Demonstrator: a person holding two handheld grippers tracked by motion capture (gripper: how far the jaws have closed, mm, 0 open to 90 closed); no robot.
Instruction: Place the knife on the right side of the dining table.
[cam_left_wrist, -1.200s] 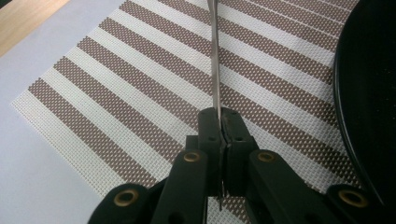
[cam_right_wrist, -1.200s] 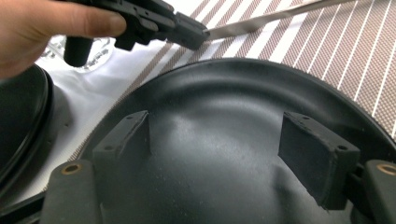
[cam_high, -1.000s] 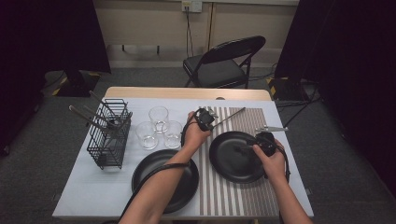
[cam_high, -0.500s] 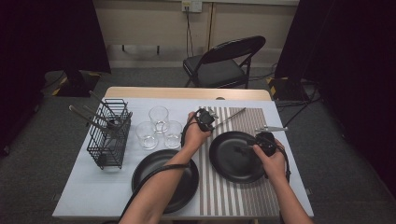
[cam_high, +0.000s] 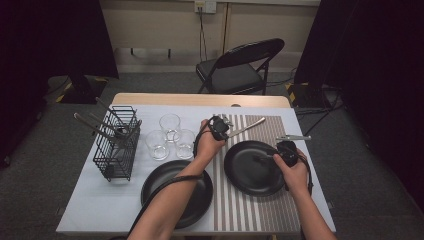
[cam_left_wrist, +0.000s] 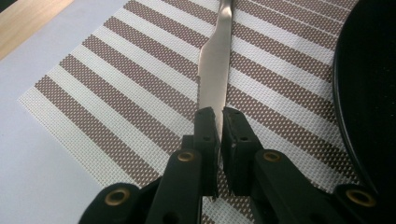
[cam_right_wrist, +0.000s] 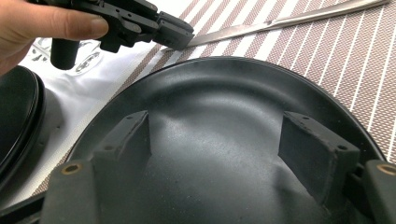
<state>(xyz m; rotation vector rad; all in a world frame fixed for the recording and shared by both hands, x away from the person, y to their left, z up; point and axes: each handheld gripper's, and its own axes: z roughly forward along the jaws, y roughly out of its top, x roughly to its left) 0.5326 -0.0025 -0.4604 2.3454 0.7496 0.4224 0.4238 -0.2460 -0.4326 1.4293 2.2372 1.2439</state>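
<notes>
On the white-topped bench, a striped placemat carries a knife, clamped by left gripper fingers; right gripper fingers gape over a black plate; grey carpet, folding chair beyond.

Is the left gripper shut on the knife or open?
Shut on the knife: the left gripper has both pads against the blade's end.

Silver knife flat on striped placemat
</notes>
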